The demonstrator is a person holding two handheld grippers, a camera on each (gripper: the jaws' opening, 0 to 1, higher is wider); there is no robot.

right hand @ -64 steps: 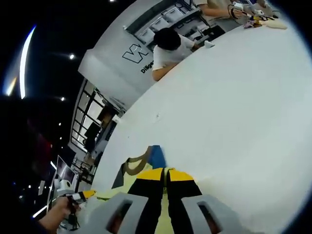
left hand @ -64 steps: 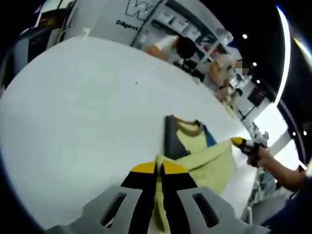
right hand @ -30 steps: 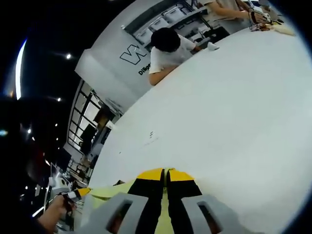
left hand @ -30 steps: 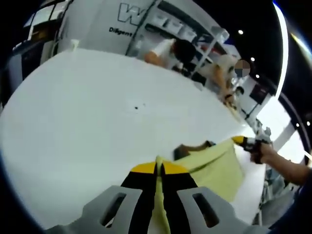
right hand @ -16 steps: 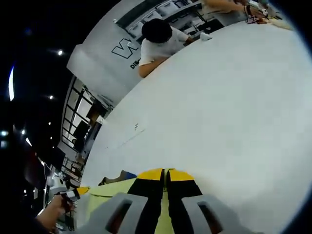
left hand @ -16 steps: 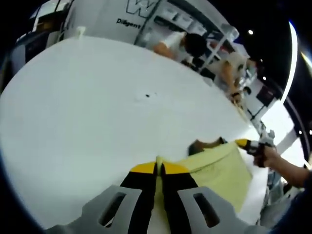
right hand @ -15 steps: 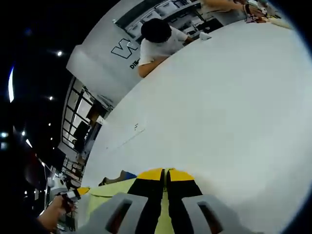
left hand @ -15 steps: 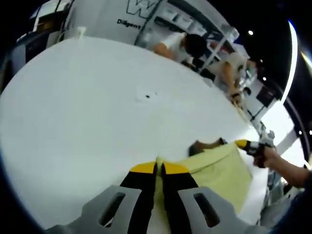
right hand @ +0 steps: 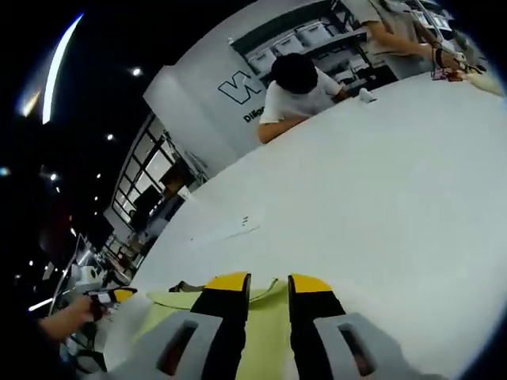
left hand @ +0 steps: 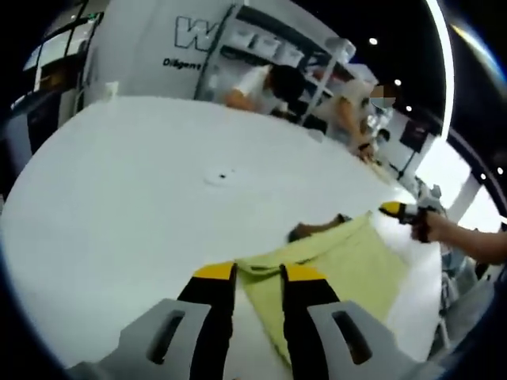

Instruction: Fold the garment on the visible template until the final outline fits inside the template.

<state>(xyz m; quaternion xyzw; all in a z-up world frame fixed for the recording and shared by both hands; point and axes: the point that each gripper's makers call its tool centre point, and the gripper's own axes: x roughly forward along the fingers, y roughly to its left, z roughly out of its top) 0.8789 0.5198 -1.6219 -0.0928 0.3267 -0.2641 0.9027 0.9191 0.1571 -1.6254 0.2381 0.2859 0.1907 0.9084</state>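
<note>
1. Nearest me, my left gripper (left hand: 259, 277) has its jaws apart, with the folded edge of the garment (left hand: 348, 265) lying in the gap; I judge the cloth is let go, not pinched.
2. My right gripper (right hand: 268, 285) likewise stands with jaws parted over the garment (right hand: 261, 321), the yellow cloth lying between and under them.
3. The garment lies flat on the white table (left hand: 142, 206), doubled over, with a dark collar (left hand: 313, 230) peeking out at its far edge.
4. One fold looks done to me. I cannot make out any template outline, so whether the shape fits it is unclear; further folds may remain.
5. Beyond the garment, people sit at the table's far edge.
</note>
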